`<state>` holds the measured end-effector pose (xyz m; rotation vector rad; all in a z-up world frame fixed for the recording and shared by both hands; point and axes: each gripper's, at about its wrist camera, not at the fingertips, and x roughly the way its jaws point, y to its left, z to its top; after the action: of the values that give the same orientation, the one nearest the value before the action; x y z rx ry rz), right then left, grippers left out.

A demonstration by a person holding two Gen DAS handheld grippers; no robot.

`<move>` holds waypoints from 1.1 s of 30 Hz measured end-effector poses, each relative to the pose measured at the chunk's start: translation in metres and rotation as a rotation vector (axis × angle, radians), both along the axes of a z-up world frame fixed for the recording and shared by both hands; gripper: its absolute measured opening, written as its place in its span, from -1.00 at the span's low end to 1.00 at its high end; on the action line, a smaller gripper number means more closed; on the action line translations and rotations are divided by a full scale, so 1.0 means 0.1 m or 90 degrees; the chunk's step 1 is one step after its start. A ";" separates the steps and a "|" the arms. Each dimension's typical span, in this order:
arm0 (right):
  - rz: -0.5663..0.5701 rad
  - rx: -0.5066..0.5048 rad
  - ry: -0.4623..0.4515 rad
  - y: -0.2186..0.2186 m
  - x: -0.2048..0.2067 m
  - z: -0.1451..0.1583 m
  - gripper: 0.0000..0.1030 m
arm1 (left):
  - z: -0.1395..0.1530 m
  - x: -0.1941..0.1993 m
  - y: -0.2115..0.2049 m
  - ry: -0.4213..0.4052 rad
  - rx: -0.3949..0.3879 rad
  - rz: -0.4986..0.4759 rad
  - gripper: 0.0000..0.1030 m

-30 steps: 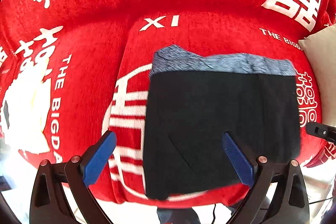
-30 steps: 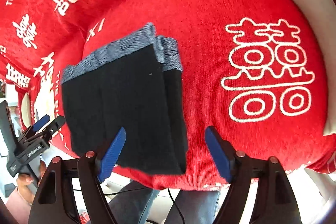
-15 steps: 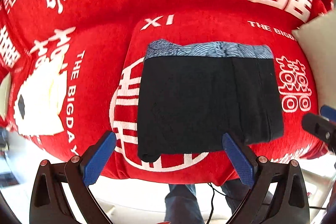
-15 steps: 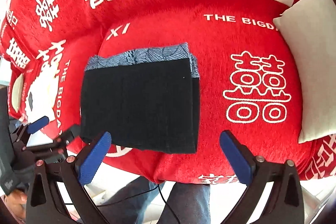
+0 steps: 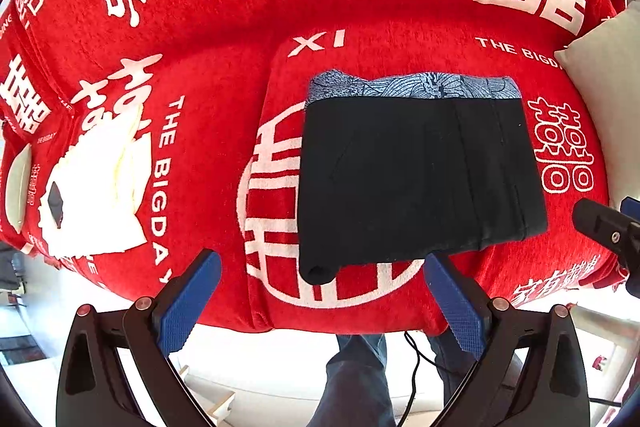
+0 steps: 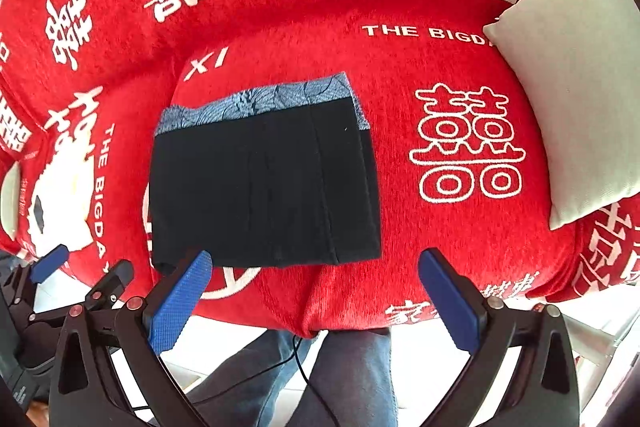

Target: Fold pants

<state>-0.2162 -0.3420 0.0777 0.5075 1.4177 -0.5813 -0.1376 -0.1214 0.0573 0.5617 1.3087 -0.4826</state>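
A white cloth (image 5: 96, 187) lies far left on the red sofa cover (image 5: 224, 39); the left gripper (image 5: 320, 303) and right gripper (image 6: 316, 301) hover above, fingers spread, gripping nothing. The black pants (image 6: 264, 187) sit folded at centre, waistband away from the grippers. Withdrawing straight upward should keep the stack square. A pale cushion (image 6: 572, 79) rests right.

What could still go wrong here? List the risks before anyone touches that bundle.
1. The folded pants lie close to the front edge of the red sofa cover; a nudge could slide them off.
2. The lower left corner bulges loosely, so the fold may spring open.
3. Both grippers, left and right, hang open near that front edge; a careless dip could catch the cloth.
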 end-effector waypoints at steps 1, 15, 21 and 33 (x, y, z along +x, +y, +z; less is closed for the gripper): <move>0.002 0.000 -0.001 0.02 0.00 0.01 1.00 | 0.02 -0.01 0.01 0.000 -0.003 -0.001 0.97; 0.013 -0.010 0.008 0.26 0.00 0.06 1.00 | 0.05 0.03 0.10 0.024 -0.015 0.017 0.97; 0.011 -0.008 0.015 0.27 0.00 0.05 1.00 | 0.06 0.01 0.06 0.025 -0.012 0.005 0.97; 0.005 -0.007 0.011 0.25 0.01 0.09 1.00 | 0.09 0.02 0.04 0.026 -0.012 -0.002 0.97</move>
<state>-0.2154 -0.3171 0.0867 0.4890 1.4318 -0.5886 -0.1359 -0.1173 0.0660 0.5401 1.3416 -0.5112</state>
